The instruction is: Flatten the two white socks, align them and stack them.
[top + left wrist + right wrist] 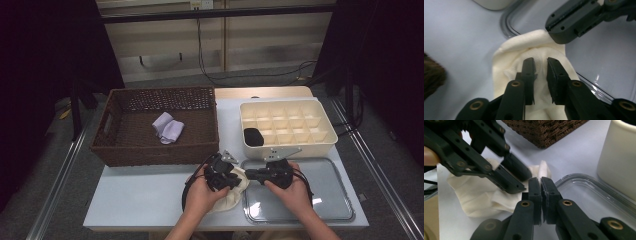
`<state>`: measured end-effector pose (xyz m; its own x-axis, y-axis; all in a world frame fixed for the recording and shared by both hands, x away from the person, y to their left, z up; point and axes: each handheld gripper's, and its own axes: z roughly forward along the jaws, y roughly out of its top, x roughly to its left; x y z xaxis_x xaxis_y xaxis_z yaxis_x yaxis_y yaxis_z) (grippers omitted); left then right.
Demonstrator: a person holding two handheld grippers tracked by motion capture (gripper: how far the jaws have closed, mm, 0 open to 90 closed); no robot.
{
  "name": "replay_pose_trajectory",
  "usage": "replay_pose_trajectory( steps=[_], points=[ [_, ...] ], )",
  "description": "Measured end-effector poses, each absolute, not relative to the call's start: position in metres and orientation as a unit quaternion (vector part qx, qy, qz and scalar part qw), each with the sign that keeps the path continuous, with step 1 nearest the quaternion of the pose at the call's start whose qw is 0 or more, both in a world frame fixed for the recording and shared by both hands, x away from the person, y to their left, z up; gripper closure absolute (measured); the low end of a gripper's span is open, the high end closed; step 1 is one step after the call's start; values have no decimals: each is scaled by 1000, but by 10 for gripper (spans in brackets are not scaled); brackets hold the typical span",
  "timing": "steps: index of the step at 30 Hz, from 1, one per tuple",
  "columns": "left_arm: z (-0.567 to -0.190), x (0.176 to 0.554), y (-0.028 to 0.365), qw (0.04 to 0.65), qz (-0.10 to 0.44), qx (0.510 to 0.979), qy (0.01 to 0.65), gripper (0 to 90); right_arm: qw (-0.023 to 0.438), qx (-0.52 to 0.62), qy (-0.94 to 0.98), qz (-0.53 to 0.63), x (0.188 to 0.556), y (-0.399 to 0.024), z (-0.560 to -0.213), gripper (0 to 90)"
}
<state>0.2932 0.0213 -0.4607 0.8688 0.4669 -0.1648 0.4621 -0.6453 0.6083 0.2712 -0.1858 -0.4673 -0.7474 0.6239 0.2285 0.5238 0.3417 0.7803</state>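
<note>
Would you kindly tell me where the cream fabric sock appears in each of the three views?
High view: cream fabric sock at bottom centre, between both hands.
Left gripper view: centre, under the jaws.
Right gripper view: centre-left.
Shared landmark: clear plastic tray, its rim beside the sock.

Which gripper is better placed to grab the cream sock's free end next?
Left. The left gripper hangs part-open right over the cream sock; the right gripper already pinches its edge.

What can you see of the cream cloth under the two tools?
The cream cloth looks like soft knitted fabric, crumpled and folded. It lies on the table, one edge over the grey tray's rim. The right tool pinches its edge; the left tool is above its middle, jaws slightly apart.
</note>
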Motion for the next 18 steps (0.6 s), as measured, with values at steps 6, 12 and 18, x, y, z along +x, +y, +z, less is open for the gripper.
replay_pose_trajectory(
  steps=[6, 12, 18],
  points=[
    [-460, 293, 22, 325, 8, 918, 227, 895, 56, 351, 819, 451, 272, -187, -467, 868],
    [-443, 287, 38, 348, 14, 910, 223, 896, 57, 357, 815, 453, 273, -191, -468, 868],
    [-439, 285, 62, 359, 21, 903, 234, 897, 57, 361, 813, 454, 273, -191, -469, 868]
  ],
)
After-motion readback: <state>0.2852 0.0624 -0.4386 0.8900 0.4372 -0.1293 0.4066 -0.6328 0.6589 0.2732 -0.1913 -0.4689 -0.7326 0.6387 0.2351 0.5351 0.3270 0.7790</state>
